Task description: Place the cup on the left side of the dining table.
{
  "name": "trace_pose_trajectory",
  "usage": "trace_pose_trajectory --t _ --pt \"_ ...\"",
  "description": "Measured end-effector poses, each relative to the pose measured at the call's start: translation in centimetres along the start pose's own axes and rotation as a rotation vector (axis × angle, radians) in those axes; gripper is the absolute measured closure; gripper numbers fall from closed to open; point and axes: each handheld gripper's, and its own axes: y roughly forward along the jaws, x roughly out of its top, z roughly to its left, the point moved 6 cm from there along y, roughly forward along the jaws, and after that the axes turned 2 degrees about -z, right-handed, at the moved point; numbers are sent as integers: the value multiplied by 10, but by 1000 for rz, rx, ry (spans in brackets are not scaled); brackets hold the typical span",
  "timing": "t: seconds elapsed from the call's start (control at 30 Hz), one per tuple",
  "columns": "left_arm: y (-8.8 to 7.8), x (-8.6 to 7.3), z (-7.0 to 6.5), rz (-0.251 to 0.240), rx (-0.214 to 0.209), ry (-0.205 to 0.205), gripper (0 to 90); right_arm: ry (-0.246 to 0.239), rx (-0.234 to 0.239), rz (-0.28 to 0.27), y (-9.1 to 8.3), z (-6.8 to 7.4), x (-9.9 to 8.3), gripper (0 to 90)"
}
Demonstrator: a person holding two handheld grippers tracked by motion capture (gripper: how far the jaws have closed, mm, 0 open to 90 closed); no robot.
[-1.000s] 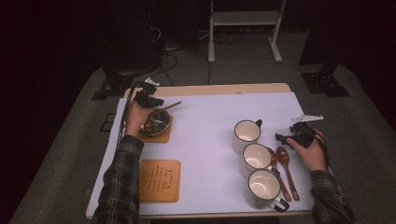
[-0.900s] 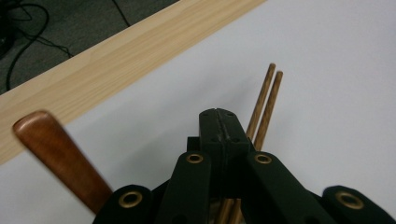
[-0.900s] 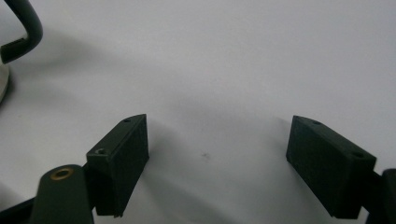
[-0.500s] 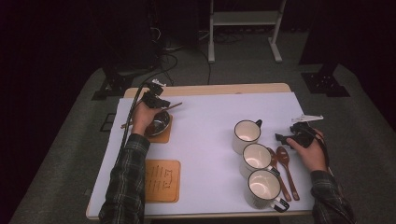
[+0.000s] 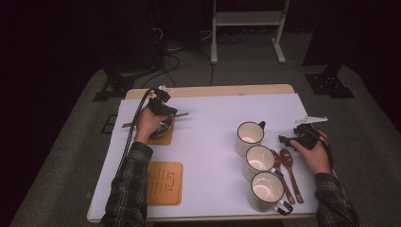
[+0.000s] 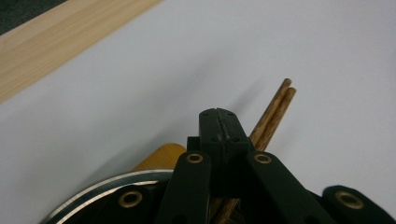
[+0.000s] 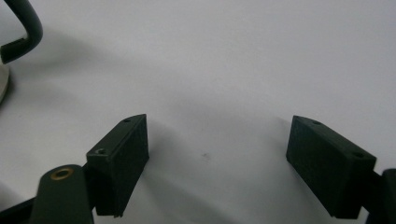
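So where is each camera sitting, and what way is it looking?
High view: above the person's side, looking forward and down on the table; both forearms and hands show.
Left gripper view: on the left gripper, looking along its shut jaws at the chopsticks over the bowl.
Right gripper view: on the right gripper, looking past open jaws at bare table.
Shared: chopsticks and bowl also show from above.

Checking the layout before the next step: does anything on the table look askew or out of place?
Little stands out. The chopsticks lie slanted across the metal bowl on its coaster, clamped in the left tool. Mugs and spoons sit in order.
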Motion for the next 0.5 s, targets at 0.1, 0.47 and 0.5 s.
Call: trace_pose_trajectory --t 0.1,0.47,0.5 --pt "-2 -4 -3 -5 -13 1 900 0 0 0 0 0 0 194" --pt "-15 -13 -15 -33 -44 8 900 0 0 0 0 0 0 194" --pt "-15 -13 -16 -34 -46 9 900 0 0 0 0 0 0 194"
